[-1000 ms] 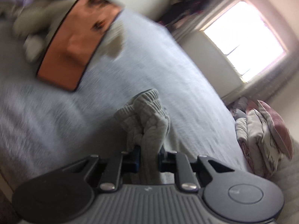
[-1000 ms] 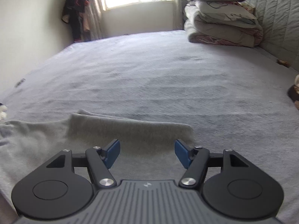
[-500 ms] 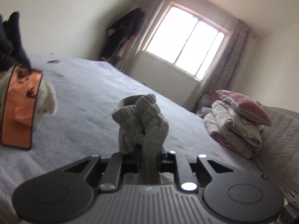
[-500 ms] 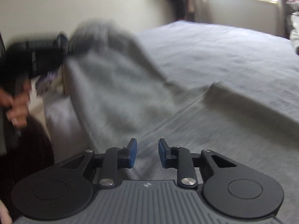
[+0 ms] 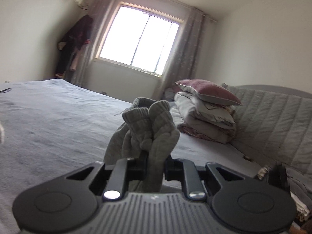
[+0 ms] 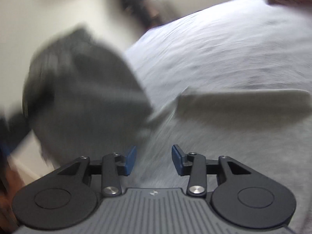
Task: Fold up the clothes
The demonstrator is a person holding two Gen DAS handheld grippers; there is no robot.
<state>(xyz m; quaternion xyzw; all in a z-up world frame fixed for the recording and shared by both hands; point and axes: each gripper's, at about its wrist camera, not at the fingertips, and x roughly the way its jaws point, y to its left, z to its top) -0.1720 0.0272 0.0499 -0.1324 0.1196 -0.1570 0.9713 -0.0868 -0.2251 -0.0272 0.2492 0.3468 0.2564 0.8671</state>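
In the left wrist view my left gripper [image 5: 155, 160] is shut on a bunched grey garment [image 5: 150, 124] whose ribbed cuffs stick up above the fingers, held above the bed. In the blurred right wrist view my right gripper [image 6: 154, 160] hovers just over the same grey garment [image 6: 224, 140] spread on the bed; its jaws are opening with nothing pressed between the blue pads [image 6: 129, 160]. A lifted dark-looking fold of the cloth [image 6: 87, 93] rises at the left, toward the other gripper, which shows only as a dark blur.
The grey bedspread [image 5: 48, 117] stretches away toward a bright window [image 5: 140, 42]. A stack of folded bedding with a pink pillow [image 5: 206, 113] lies at the headboard [image 5: 273, 124]. Dark clothes [image 5: 74, 44] hang in the far corner. More items [image 5: 288, 185] lie at the right edge.
My left gripper has risen and rolled level with the cloth in it; the orange-banded thing left its view. My right gripper's jaws narrowed, then widened again, and its view swung left.
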